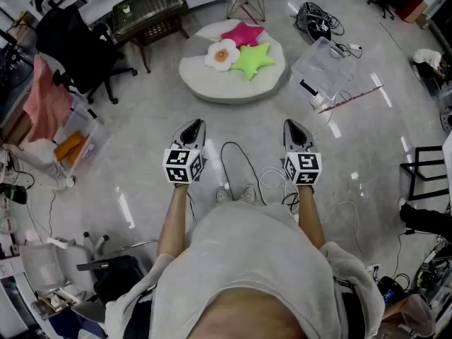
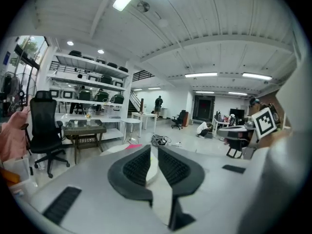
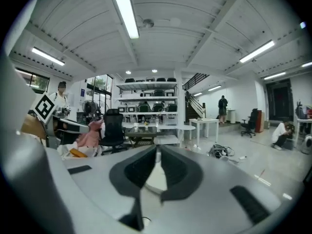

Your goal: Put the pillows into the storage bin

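Note:
Three pillows lie on a round white floor cushion [image 1: 212, 83] ahead of me: a pink star [image 1: 244, 33], a white flower [image 1: 222, 54] and a green star [image 1: 253, 60]. Just right of the cushion stands the clear plastic storage bin [image 1: 323, 70], tilted. My left gripper [image 1: 193, 128] and right gripper [image 1: 296, 129] are held side by side well short of the cushion, above the floor. Each is shut with nothing between its jaws. In the left gripper view, the left gripper [image 2: 150, 149] points toward the cushion, and a sliver of the pink star [image 2: 132, 146] shows beyond it. The right gripper [image 3: 157, 149] points the same way.
A black office chair [image 1: 76, 46] and a glass-topped table [image 1: 150, 8] stand to the left of the cushion. Cables [image 1: 244, 168] trail across the floor by my feet. A pink cloth [image 1: 44, 99] and a clear box [image 1: 78, 141] sit at far left, a black frame [image 1: 425, 172] at right.

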`<state>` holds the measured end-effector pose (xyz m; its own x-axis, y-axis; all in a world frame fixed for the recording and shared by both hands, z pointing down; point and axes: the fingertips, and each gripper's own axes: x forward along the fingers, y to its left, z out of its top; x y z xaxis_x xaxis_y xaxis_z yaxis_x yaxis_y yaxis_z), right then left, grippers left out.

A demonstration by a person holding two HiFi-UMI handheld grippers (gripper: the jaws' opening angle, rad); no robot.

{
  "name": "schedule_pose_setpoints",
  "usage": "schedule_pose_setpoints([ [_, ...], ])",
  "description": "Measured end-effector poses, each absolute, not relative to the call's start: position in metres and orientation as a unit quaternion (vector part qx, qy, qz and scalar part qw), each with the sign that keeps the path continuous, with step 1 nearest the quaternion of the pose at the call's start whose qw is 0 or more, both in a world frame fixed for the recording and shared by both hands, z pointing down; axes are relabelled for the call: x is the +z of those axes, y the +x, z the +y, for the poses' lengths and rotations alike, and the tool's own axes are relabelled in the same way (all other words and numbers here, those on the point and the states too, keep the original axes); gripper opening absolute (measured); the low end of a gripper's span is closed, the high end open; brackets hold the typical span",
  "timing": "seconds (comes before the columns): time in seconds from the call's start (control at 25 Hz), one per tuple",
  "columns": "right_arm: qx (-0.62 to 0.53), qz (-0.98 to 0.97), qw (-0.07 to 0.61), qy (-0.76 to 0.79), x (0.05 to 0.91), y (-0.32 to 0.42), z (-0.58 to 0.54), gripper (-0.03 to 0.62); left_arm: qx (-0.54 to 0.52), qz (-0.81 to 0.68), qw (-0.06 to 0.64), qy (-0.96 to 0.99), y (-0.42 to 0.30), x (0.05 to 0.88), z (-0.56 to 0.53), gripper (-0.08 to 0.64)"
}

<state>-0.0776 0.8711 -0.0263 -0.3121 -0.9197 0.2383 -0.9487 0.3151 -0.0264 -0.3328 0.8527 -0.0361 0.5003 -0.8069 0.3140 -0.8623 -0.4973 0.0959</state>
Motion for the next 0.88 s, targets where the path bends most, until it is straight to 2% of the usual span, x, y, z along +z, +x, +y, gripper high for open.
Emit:
schedule_pose_setpoints([
  [0.04, 0.079, -0.818, 0.078, 0.565, -0.027, -0.083, 0.871, 0.108, 0.117, -0.476, 0.116, 0.864, -0.328, -0.035, 0.854, 0.045],
  [0.08, 0.081, -0.830, 0.068, 0.548, -0.028, -0.088, 0.870, 0.364, 0.119, -0.465, 0.114, 0.870, -0.323, -0.033, 0.855, 0.137],
  [0.12, 0.082, -0.837, 0.062, 0.537, -0.028, -0.092, 0.869, 0.414, 0.121, -0.457, 0.112, 0.874, -0.319, -0.031, 0.855, 0.236],
  [0.24, 0.083, -0.837, 0.067, 0.537, -0.028, -0.090, 0.866, 0.408, 0.121, -0.454, 0.106, 0.876, -0.312, -0.032, 0.854, 0.241],
  [0.4, 0.087, -0.831, 0.068, 0.545, -0.026, -0.077, 0.865, 0.364, 0.116, -0.459, 0.113, 0.874, -0.303, -0.032, 0.852, 0.239],
  [0.88, 0.102, -0.833, 0.077, 0.539, -0.002, -0.032, 0.849, 0.354, 0.125, -0.475, 0.127, 0.862, -0.263, -0.013, 0.842, 0.239],
])
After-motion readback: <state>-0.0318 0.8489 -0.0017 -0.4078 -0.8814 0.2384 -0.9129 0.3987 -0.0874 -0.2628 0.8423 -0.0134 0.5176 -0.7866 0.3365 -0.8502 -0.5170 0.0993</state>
